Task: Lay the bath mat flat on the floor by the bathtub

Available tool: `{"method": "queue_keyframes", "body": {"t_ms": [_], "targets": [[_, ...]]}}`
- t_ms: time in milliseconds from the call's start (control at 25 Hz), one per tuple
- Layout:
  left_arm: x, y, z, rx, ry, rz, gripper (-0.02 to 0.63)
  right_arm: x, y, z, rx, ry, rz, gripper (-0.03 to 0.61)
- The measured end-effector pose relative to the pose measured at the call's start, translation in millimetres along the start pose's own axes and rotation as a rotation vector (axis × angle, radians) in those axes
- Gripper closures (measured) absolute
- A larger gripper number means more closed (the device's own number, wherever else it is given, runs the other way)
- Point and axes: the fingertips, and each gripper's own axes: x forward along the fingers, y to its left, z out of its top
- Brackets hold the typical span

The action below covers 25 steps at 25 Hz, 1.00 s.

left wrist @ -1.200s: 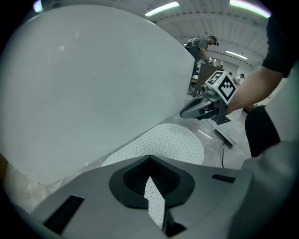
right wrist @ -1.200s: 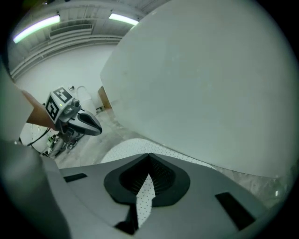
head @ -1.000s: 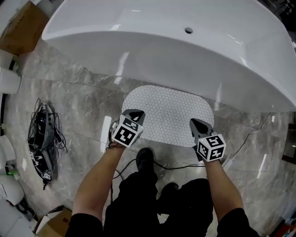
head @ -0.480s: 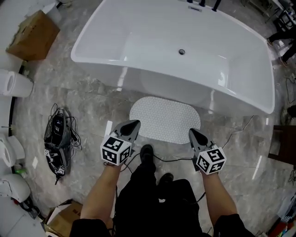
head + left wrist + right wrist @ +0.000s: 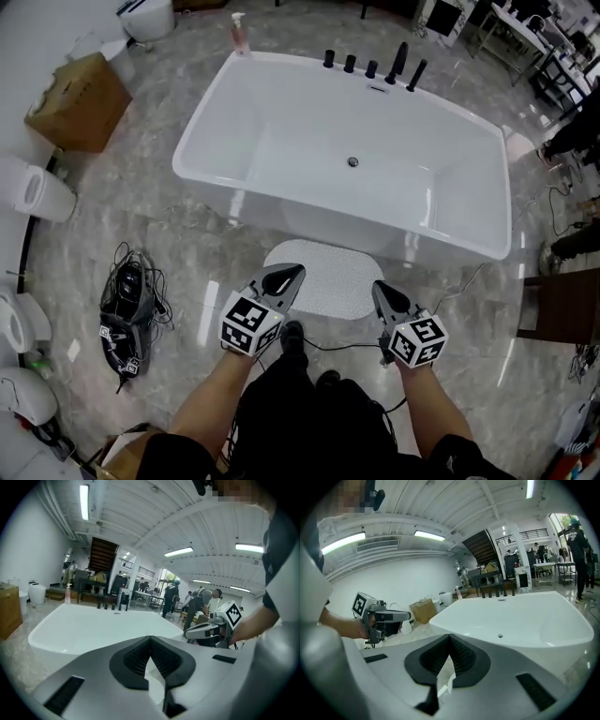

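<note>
Where I look, bath mat [image 5: 328, 281]: flat on floor [image 5: 187, 244], just beside bathtub [image 5: 309, 211].
Left gripper [image 5: 292, 270]: my jaws closed together, nothing held, over mat's near edge.
Right gripper [image 5: 378, 286]: jaws closed together, empty.

Glossy grey marble floor [image 5: 169, 225] all round, glare streaks at 7 and 4 o'clock. Cardboard box [image 5: 80, 101] at 10, cable tangle [image 5: 128, 298] at 8, white fixtures [image 5: 33, 187] lined up along 9. Dark wood table [image 5: 562, 305] at 3, desks [image 5: 525, 28] way off at 1. Strip lights [image 5: 84, 501] on a white ceiling, dark staircase [image 5: 101, 555] at the back.
</note>
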Motion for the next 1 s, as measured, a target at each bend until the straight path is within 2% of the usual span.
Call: {"method": "queue_keyframes", "body": {"t_ms": [80, 240, 480, 640, 1000], "targets": [[-5.9, -7.2, 20.8, 0.016, -0.003, -0.023, 0.603, -8.5, 7.4, 23.6, 0.004, -0.015, -0.013, 0.563], [-17.4, -12.4, 51.6, 0.000, -0.029, -0.061, 0.603, -26.7, 13.4, 59.2, 0.006, -0.062, -0.053, 0.563], [-27.6, -5.5, 71.1, 0.017, -0.015, -0.077, 0.603, -49.8, 16.4, 86.1, 0.038, -0.110, -0.106, 0.563], [-28.7, -9.8, 85.8, -0.012, -0.029, -0.057, 0.603, -67.2, 12.9, 97.2, 0.052, -0.127, -0.106, 0.563], [8.3, -42.4, 130.5, 0.021, -0.036, -0.024, 0.603, -82.9, -30.2, 134.4, 0.082, -0.207, -0.026, 0.563]]}}
